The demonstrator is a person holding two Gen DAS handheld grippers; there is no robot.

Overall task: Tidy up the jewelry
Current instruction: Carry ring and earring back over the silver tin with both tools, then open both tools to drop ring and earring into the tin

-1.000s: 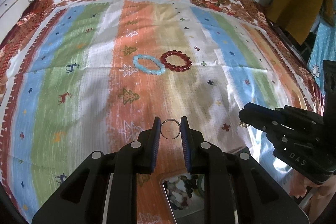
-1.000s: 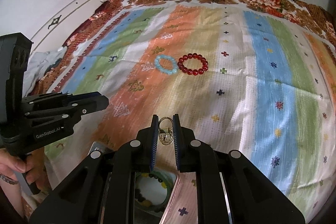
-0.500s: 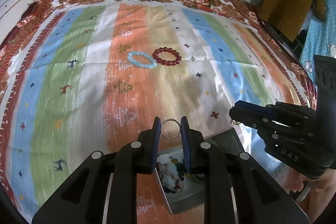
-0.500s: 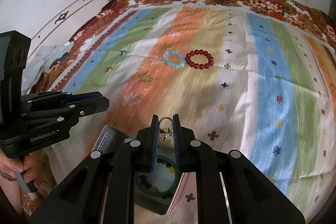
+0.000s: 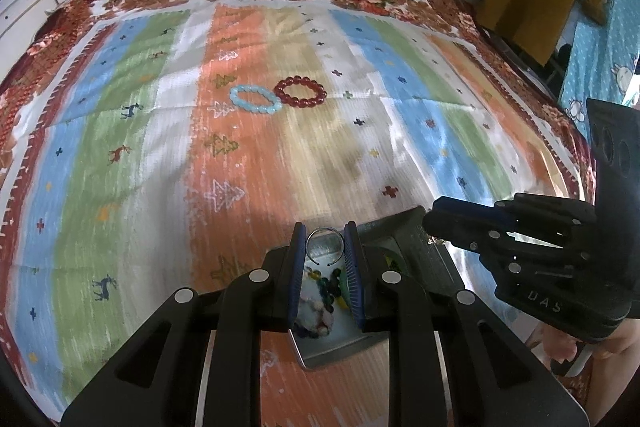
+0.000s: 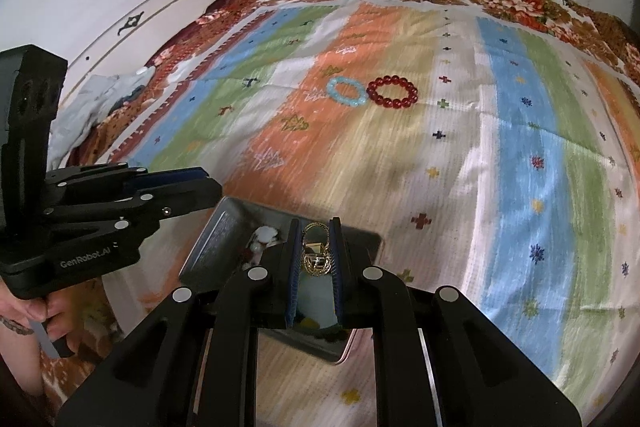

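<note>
Left claw (image 5: 325,247) pinching a silver ring (image 5: 325,245), right claw (image 6: 316,247) pinching a gold ring (image 6: 317,259), both over the near tin (image 6: 224,227), two bracelets (image 5: 276,95) far on the bed (image 5: 120,131)

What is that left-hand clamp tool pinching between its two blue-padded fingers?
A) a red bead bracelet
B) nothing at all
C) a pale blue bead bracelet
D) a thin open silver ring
D: in the left wrist view, the left gripper is shut on a thin open silver ring, while the red bead bracelet and the pale blue bead bracelet lie far off on the striped cloth.
</note>
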